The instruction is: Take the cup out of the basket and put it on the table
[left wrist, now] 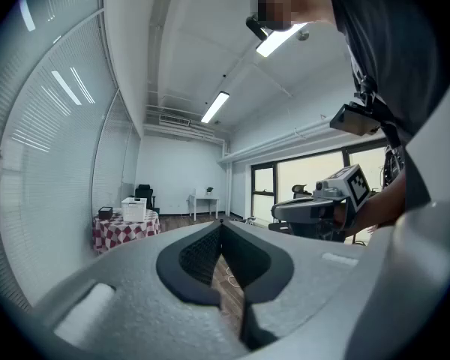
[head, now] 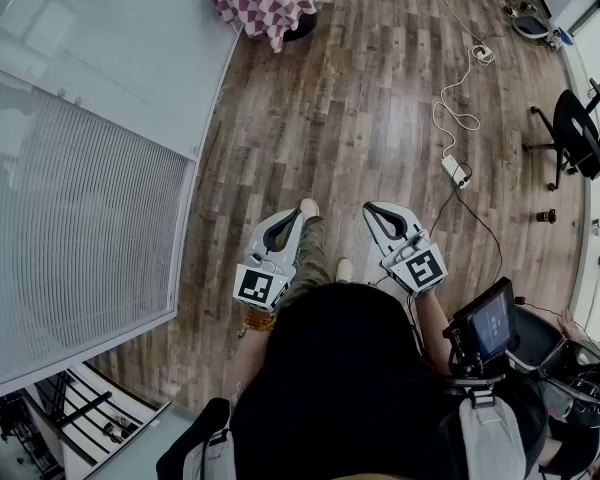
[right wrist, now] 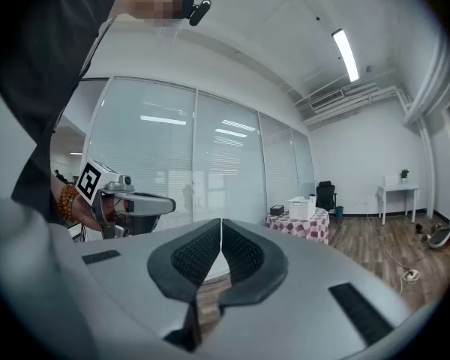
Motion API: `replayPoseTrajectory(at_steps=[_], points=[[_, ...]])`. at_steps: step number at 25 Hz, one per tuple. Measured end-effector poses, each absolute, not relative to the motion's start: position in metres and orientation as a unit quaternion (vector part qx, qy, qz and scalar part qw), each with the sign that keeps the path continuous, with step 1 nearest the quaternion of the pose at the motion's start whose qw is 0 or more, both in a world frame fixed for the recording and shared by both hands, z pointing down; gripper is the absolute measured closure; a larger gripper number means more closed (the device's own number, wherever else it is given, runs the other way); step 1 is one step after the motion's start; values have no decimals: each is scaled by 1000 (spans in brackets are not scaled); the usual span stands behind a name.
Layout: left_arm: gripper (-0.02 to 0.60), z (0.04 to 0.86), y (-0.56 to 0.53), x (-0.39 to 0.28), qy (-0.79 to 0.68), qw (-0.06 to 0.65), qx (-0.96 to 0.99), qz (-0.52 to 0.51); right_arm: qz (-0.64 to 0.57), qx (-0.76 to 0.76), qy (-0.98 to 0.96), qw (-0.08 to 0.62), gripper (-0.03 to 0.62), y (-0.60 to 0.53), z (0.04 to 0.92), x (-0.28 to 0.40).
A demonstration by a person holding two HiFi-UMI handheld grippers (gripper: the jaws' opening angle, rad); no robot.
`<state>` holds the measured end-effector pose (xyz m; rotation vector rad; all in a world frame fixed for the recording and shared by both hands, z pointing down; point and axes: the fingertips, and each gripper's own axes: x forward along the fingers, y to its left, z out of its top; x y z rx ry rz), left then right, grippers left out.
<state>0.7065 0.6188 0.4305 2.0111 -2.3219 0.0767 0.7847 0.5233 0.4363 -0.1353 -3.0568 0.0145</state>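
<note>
Both level, jaws together: left hand-held gripper (head: 300, 213), right hand-held gripper (head: 371, 209).

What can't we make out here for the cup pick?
- Cup: seen in no view; the white basket is too far and small in both gripper views to see inside.
- Checked table: head view's top edge cuts it off.
- Dark item beside the basket: too small to identify, left gripper view.
</note>
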Motion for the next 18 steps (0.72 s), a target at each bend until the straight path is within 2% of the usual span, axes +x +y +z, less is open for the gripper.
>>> replayPoseTrajectory(at_steps=[8,13,18], points=[[575,452,573,633,-752,21,659,11,-22,-48,-998,27,580,488,448,716],[575,439,511,538,-734,19,679,3,-20,-38,-998,39,580,442,430,619],[575,426,470,473,-722,15,692,-4,-22,-45,-998,40,580,413,416,545]])
